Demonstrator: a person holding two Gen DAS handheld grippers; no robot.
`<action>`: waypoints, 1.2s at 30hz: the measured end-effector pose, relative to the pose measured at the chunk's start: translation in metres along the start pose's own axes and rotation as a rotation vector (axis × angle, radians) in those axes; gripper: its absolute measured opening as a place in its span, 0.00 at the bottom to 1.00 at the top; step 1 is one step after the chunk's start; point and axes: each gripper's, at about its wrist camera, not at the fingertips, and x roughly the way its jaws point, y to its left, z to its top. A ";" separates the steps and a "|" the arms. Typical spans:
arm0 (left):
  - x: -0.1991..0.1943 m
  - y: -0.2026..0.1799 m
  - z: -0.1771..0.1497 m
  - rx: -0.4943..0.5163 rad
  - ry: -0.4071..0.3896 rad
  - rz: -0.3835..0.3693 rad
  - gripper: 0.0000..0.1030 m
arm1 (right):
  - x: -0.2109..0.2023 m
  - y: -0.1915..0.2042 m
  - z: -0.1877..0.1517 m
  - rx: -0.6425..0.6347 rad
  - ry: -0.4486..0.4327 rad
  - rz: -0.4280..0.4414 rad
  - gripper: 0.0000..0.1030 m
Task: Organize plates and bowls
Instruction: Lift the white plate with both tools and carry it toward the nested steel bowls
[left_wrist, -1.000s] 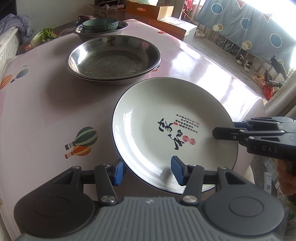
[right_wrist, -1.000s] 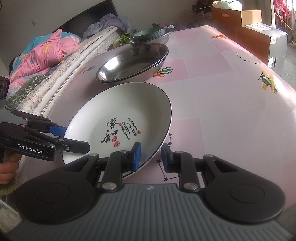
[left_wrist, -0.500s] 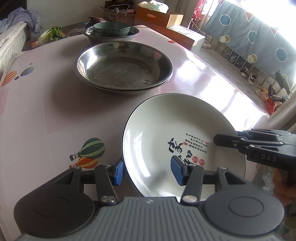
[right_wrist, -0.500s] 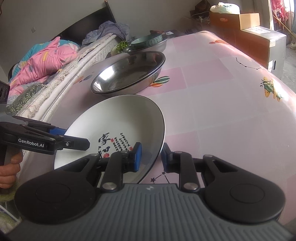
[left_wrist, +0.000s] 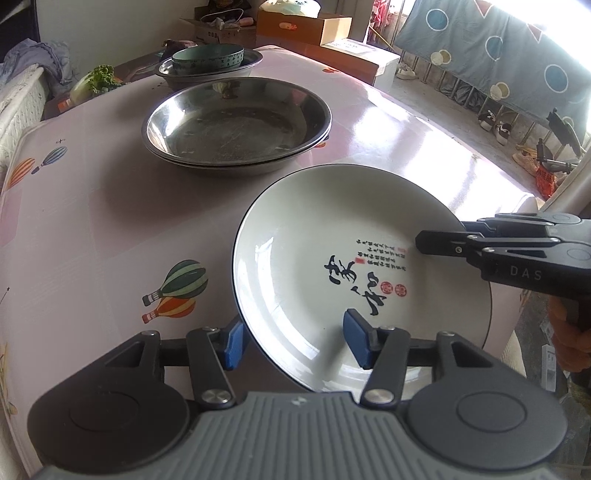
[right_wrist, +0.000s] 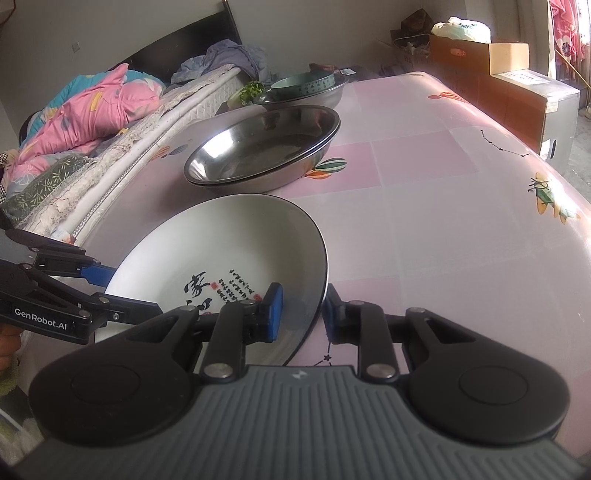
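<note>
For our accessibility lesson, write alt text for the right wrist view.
The right claw grips the rim of a white plate with black calligraphy, while the left claw straddles its opposite edge, opening. Beyond, on a pink tablecloth, sit stacked steel basins.

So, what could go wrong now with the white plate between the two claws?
1. The left claw is opening around the white plate, so only the right claw pinches its rim; the plate could tilt or slip out.
2. Part of the plate appears to reach past the table edge, so a slip there might send it to the floor.
</note>
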 end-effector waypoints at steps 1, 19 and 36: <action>0.000 0.000 0.000 0.000 0.001 -0.001 0.55 | -0.002 0.001 -0.002 -0.005 -0.001 -0.003 0.22; 0.003 -0.007 -0.003 -0.009 -0.032 0.025 0.69 | -0.010 0.019 -0.014 -0.035 -0.008 -0.056 0.30; 0.004 -0.013 0.002 -0.034 -0.015 0.023 0.64 | -0.003 0.012 0.003 -0.049 -0.028 -0.089 0.30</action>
